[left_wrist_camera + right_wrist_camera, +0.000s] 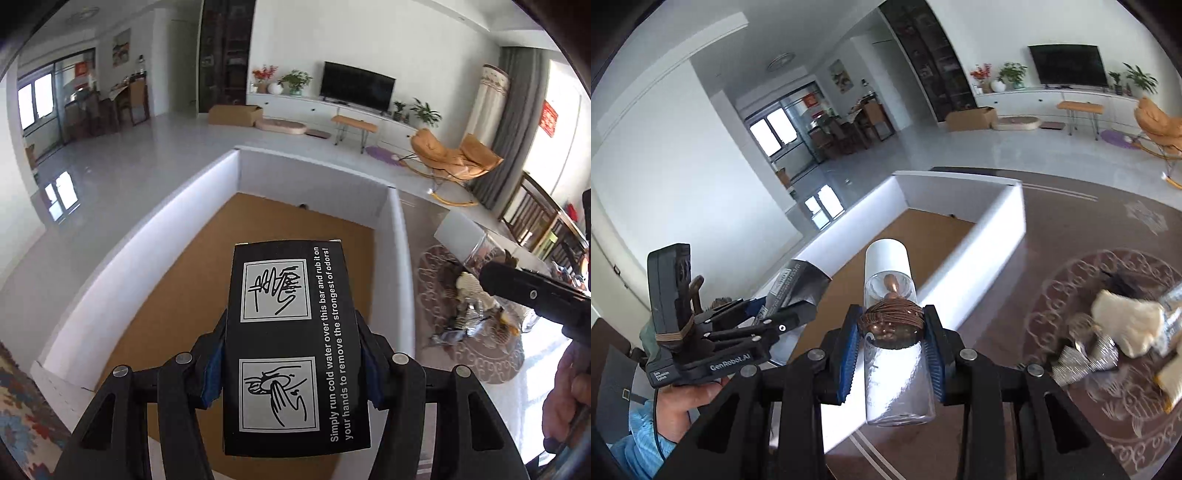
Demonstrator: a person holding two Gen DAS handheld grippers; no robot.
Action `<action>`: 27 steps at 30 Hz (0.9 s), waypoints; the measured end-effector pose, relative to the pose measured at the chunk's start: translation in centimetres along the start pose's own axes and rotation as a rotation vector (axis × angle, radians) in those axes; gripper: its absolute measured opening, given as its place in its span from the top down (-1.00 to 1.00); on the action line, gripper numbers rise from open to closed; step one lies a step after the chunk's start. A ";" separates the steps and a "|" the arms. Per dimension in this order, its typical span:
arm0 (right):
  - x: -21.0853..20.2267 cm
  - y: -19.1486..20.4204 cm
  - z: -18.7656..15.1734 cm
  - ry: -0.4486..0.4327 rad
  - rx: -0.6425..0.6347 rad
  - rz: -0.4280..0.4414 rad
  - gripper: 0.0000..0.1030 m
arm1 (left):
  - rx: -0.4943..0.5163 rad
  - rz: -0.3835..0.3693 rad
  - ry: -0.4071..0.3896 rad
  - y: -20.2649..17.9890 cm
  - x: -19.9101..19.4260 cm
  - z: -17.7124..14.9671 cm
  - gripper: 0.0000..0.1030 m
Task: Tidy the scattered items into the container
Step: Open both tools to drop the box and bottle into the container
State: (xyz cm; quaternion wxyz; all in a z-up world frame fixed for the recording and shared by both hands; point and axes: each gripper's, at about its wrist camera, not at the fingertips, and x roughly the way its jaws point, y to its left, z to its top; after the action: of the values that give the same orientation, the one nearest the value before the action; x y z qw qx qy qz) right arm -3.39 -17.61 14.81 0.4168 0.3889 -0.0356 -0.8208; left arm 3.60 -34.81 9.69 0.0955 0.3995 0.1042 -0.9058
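Both tongs loaded, white container dead ahead.

Left wrist view: my left tongs (295, 363) clamp a matte black carton (291, 343), centre frame, over the container (147, 254) and its brown cardboard floor; I'd lower before letting go. Right wrist view: right tongs (891, 345) pinch a clear, white-capped bottle (891, 325), centre frame, short of the rim; glossy plastic, so keep it level.

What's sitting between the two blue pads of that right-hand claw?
A clear bottle with a white cap, brown cord wound round its neck, sits clamped between the right gripper pads, per the right wrist view.
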 end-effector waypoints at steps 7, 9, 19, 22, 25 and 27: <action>12.7 5.0 3.3 0.183 -0.151 -0.102 0.36 | -0.025 0.077 0.136 4.9 5.6 1.5 -0.13; 15.4 5.5 3.0 0.240 -0.182 -0.131 0.36 | -0.028 0.083 0.159 5.1 6.6 1.6 -0.13; 19.8 4.8 2.2 0.332 -0.182 -0.218 0.07 | -0.068 0.177 0.249 5.0 8.8 1.0 -0.49; 19.1 4.6 2.2 0.302 -0.170 -0.206 0.06 | -0.047 0.189 0.221 4.5 8.1 0.9 -0.51; 16.4 4.6 2.0 0.212 -0.167 -0.198 0.05 | -0.014 0.207 0.130 2.8 5.9 0.7 -0.51; 13.3 4.1 1.3 0.130 -0.165 -0.207 0.05 | 0.009 0.180 0.070 0.8 4.0 0.5 -0.51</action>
State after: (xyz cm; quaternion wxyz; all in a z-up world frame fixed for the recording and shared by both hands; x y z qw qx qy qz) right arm -6.16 -30.11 9.16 0.3622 0.4071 0.0993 -0.8326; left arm 0.80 -36.11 6.94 0.1709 0.4389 0.0669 -0.8796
